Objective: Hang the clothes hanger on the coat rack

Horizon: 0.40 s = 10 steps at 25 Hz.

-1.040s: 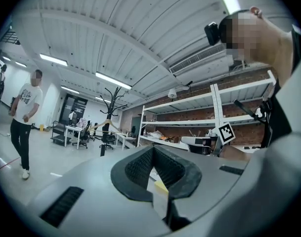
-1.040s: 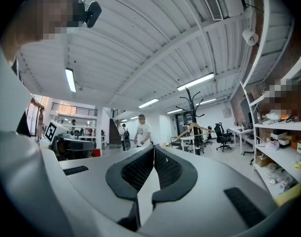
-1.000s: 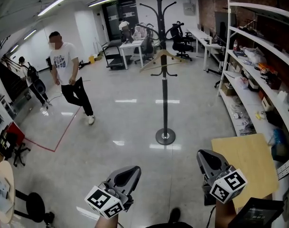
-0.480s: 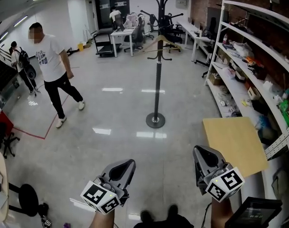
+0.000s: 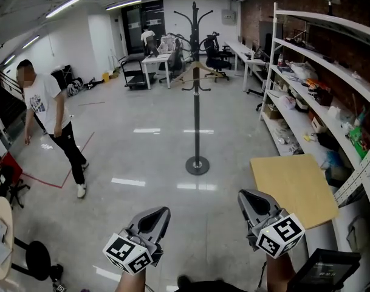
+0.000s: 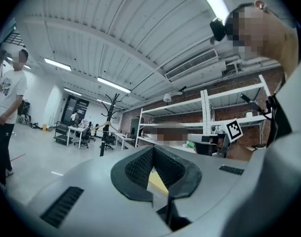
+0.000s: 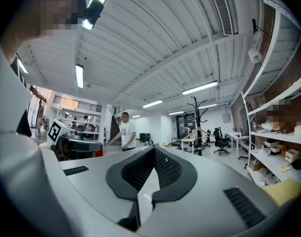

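- The room is viewed from head height, forward and steeply down. The left gripper (image 5: 155, 215) and right gripper (image 5: 248, 198) are seen close at the lower edge, and the coat rack (image 5: 196, 102) is seen well apart at mid-floor.
- The left gripper view is taken from just behind that gripper's own jaws and tilted upward, so much ceiling is caught. The coat rack (image 6: 110, 111) is shown small, left of the jaws.
- The right gripper view is set likewise, with the coat rack (image 7: 198, 118) shown far off to the right.
- The coat rack, the shelves (image 5: 330, 46) and a person (image 5: 44, 99) in a white T-shirt are shared by all three views.
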### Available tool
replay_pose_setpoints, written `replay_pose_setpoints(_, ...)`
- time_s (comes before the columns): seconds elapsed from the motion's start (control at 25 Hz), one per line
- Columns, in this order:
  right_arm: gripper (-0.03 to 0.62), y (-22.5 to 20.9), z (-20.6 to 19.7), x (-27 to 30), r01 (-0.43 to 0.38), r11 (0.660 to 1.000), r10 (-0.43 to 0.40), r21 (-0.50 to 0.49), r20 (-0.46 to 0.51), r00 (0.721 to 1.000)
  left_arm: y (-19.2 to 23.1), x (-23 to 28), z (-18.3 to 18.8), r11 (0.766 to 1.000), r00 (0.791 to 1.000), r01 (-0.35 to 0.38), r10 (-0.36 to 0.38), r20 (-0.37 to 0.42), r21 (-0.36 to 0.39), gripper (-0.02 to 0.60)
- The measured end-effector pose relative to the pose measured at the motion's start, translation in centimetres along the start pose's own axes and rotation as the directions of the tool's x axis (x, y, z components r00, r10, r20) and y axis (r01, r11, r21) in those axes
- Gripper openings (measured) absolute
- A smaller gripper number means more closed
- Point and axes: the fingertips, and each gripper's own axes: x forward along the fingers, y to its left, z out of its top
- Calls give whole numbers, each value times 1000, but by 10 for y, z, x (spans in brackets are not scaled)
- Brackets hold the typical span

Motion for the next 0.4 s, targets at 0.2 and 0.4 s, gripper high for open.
replay_pose_setpoints(0.2, 6, -4, 1, -11, -8, 1000, 8, -12, 6, 1000, -7, 4, -5, 999, 999, -26, 27, -19, 20, -2)
replay_pose_setpoints(0.4, 6, -16, 0, -22, 19, 1000, -19, -11, 10, 1000, -15, 9, -8, 998, 999, -27, 29, -41, 60, -2)
